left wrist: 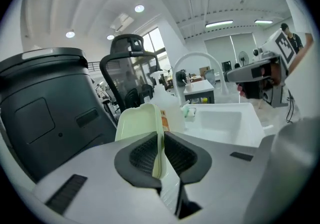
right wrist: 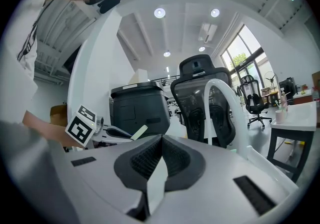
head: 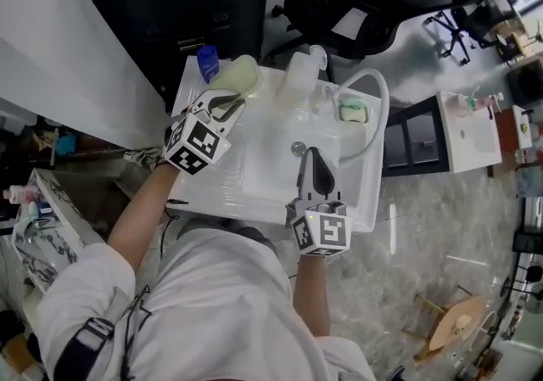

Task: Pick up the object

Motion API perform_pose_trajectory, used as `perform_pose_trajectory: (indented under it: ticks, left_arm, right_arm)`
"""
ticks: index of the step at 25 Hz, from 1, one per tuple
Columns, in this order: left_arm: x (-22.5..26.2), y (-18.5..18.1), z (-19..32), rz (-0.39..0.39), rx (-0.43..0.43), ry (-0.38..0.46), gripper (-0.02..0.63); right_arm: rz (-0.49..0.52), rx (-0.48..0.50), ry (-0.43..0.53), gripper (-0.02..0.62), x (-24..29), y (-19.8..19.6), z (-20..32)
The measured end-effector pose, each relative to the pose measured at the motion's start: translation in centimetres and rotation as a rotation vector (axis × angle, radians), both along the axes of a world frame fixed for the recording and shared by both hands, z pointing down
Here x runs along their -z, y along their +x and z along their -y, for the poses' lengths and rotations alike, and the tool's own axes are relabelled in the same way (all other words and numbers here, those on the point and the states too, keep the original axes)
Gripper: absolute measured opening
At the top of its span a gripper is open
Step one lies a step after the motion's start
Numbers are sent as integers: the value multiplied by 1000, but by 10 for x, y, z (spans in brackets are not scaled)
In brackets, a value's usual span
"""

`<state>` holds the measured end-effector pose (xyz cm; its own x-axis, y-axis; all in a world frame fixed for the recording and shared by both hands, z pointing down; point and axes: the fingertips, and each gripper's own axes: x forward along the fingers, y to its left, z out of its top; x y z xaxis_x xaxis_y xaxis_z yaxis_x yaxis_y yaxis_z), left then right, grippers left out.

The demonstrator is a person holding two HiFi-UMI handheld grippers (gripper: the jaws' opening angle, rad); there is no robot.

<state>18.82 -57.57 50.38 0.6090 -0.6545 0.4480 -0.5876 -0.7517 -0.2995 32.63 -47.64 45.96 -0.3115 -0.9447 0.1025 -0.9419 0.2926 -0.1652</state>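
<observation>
A pale green tray (left wrist: 136,127), judged light, stiff and slippery, is gripped at its rim by the left tool (left wrist: 161,141); the right tool (right wrist: 160,149) is closed, empty.

Pale green plastic tray (head: 237,75), rounded corners, kinda soap-dish looking. It's standing on edge with its rim pinched in the left gripper (head: 223,102), over the sink's (head: 263,205) back left corner.

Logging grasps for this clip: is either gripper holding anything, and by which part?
The left gripper is shut on the pale green dish, clamping one side wall at its rim. The right gripper is shut and empty.
</observation>
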Motion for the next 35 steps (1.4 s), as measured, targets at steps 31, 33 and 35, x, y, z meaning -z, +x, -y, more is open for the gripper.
perform_pose_trajectory:
  ticks: [31, 33, 35]
  left_arm:
    - [136, -122, -89, -379, 232, 202, 55]
    - [140, -127, -89, -383, 236, 212, 55]
    - [143, -131, -89, -383, 241, 222, 55]
  right_arm:
    - [-75, -81, 74, 3, 65, -9, -38]
    - [-79, -84, 80, 3, 68, -9, -38]
    - [-80, -84, 85, 3, 70, -11, -38]
